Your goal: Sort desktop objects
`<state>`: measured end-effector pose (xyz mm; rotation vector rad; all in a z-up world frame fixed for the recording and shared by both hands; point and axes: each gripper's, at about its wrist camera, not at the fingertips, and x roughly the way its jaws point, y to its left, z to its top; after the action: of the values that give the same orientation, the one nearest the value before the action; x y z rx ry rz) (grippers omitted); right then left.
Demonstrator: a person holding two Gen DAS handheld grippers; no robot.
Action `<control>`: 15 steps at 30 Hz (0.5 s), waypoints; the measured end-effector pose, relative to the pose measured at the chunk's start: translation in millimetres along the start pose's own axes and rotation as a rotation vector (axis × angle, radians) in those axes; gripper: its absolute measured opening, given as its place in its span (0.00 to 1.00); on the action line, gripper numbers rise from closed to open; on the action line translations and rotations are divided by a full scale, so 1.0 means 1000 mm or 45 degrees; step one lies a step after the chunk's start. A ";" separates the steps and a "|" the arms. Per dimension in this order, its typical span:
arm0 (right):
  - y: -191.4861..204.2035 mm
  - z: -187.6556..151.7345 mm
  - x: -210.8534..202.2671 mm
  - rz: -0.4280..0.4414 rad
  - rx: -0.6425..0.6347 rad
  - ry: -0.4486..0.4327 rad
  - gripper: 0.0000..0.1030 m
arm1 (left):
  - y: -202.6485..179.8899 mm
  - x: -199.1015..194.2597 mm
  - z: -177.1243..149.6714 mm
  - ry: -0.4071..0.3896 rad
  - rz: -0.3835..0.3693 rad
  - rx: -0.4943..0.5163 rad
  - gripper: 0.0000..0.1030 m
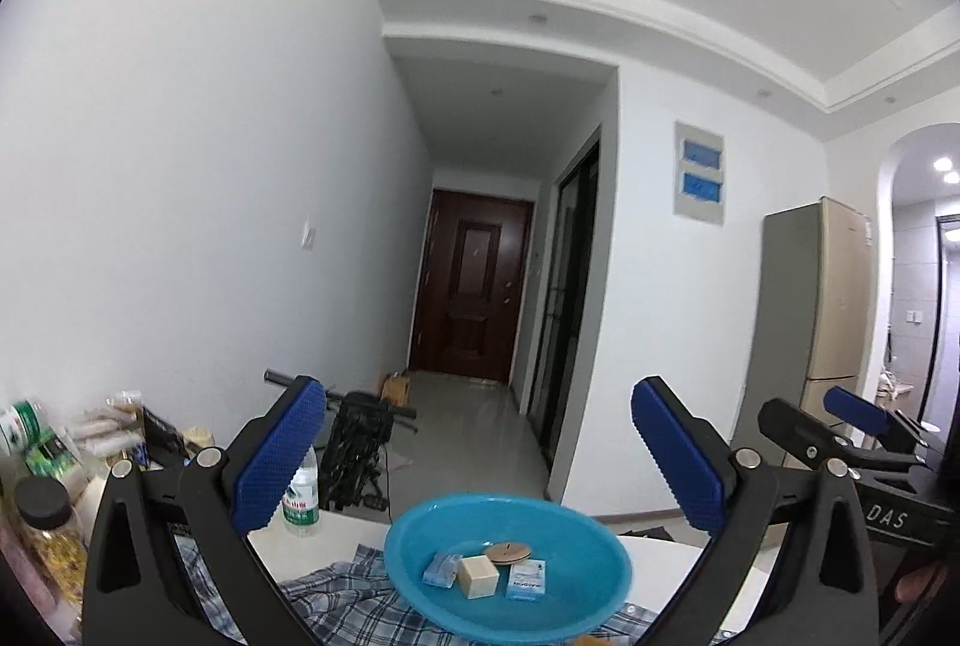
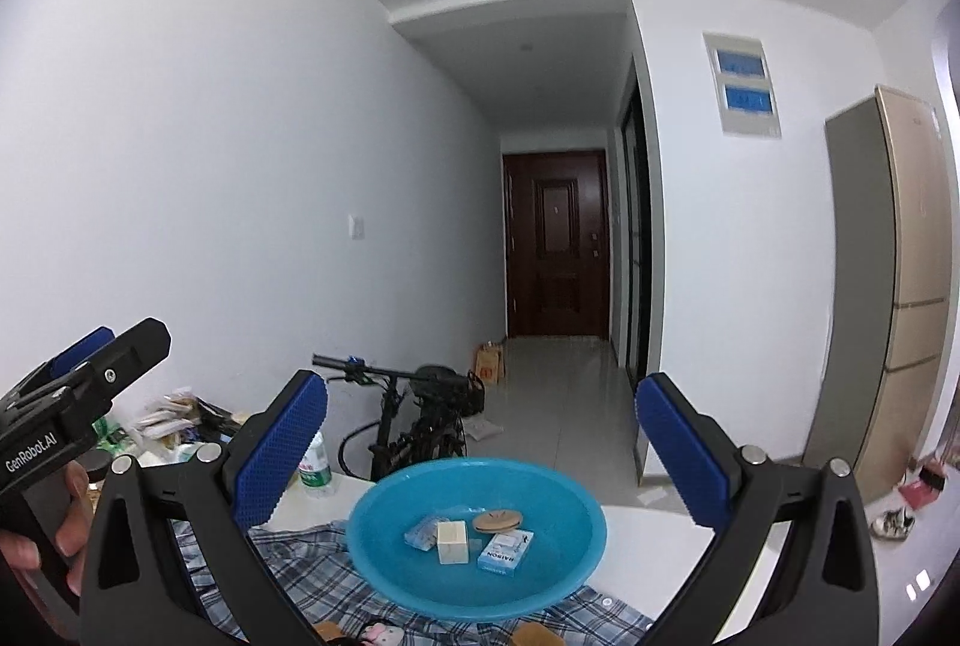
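Observation:
A blue plastic bowl [image 1: 510, 565] [image 2: 477, 532] sits on a plaid cloth [image 1: 354, 604] [image 2: 300, 568] on a white table. In it lie a cream cube [image 1: 478, 577] [image 2: 452, 541], a small blue-white box [image 1: 527, 580] [image 2: 506, 553], a pale blue packet [image 1: 440, 568] [image 2: 421, 531] and a round wooden disc [image 1: 509, 552] [image 2: 497, 520]. My left gripper [image 1: 480, 454] is open and empty, raised before the bowl. My right gripper [image 2: 480, 442] is open and empty too. The right gripper shows at the right of the left wrist view [image 1: 852, 436]; the left one shows at the left of the right wrist view [image 2: 90, 376].
A water bottle [image 1: 301, 496] [image 2: 315, 466] stands on the table behind the cloth. Jars and packets [image 1: 54, 466] crowd the table's left side. A folded bike [image 2: 420, 418] stands beyond the table. A fridge [image 2: 894, 286] is at the right. A small pink item [image 2: 378, 634] lies on the cloth's near edge.

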<state>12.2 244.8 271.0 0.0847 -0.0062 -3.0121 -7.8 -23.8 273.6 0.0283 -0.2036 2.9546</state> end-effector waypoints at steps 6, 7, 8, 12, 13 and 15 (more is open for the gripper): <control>0.010 0.002 -0.038 -0.013 -0.016 -0.039 1.00 | -0.014 -0.056 0.000 -0.045 -0.036 0.140 1.00; 0.011 -0.002 -0.040 -0.010 -0.018 -0.033 1.00 | -0.015 -0.066 -0.006 -0.044 -0.048 0.164 1.00; 0.014 -0.009 -0.044 -0.005 -0.020 -0.026 1.00 | -0.016 -0.071 -0.011 -0.042 -0.056 0.176 1.00; 0.027 -0.041 -0.056 0.025 -0.057 0.028 1.00 | -0.013 -0.089 -0.034 -0.020 -0.074 0.172 1.00; 0.030 -0.050 -0.058 0.033 -0.072 0.043 1.00 | -0.009 -0.091 -0.041 -0.003 -0.073 0.152 1.00; 0.037 -0.065 -0.062 0.039 -0.098 0.065 1.00 | -0.001 -0.091 -0.053 0.051 -0.085 0.101 1.00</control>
<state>82.2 215.8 210.0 0.1527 0.1117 -2.9742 81.5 -31.9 218.0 -0.0128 -0.0781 2.8923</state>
